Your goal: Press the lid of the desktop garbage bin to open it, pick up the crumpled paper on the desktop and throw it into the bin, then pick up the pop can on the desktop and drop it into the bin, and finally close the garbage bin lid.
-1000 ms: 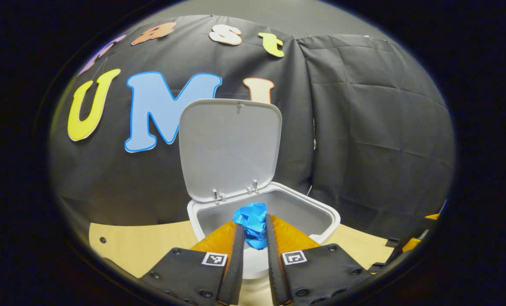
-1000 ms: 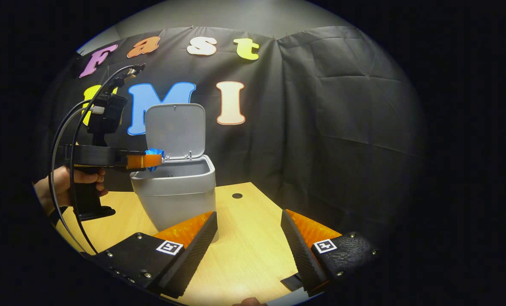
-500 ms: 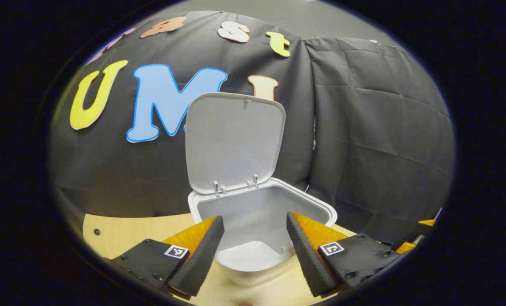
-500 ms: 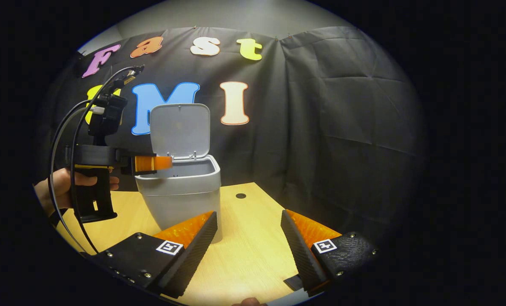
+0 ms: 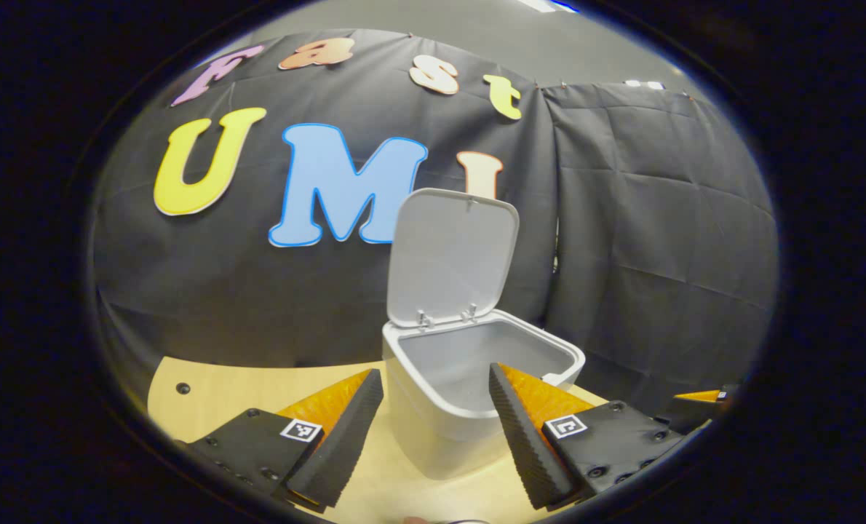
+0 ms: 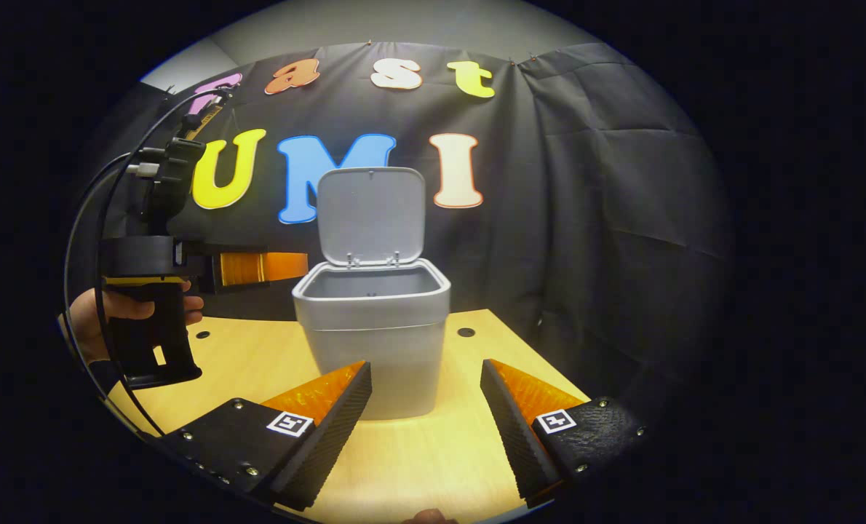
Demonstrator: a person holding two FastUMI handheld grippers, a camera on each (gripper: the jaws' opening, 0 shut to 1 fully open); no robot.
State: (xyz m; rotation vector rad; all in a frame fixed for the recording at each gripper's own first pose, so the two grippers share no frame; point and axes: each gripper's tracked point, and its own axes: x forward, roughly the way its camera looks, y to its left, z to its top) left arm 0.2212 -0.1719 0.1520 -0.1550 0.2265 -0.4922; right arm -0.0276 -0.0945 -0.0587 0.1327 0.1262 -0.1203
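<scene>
The left claw (image 5: 435,375), spread and empty, has been drawn back from the open-lidded bin (image 5: 469,393); the right claw (image 6: 426,367) is likewise held released.

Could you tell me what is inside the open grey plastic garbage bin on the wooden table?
The grey plastic garbage bin shows only bare inner walls beneath its raised lid; its floor is hidden by the rim.

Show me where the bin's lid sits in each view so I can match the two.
Left gripper view: the lid stands open, right of centre, above the bin, which sits between the left gripper's open fingers.
Right gripper view: the lid stands open just left of centre, above the right gripper.
Shared landmark: the two hinges at the lid's lower edge.
</scene>
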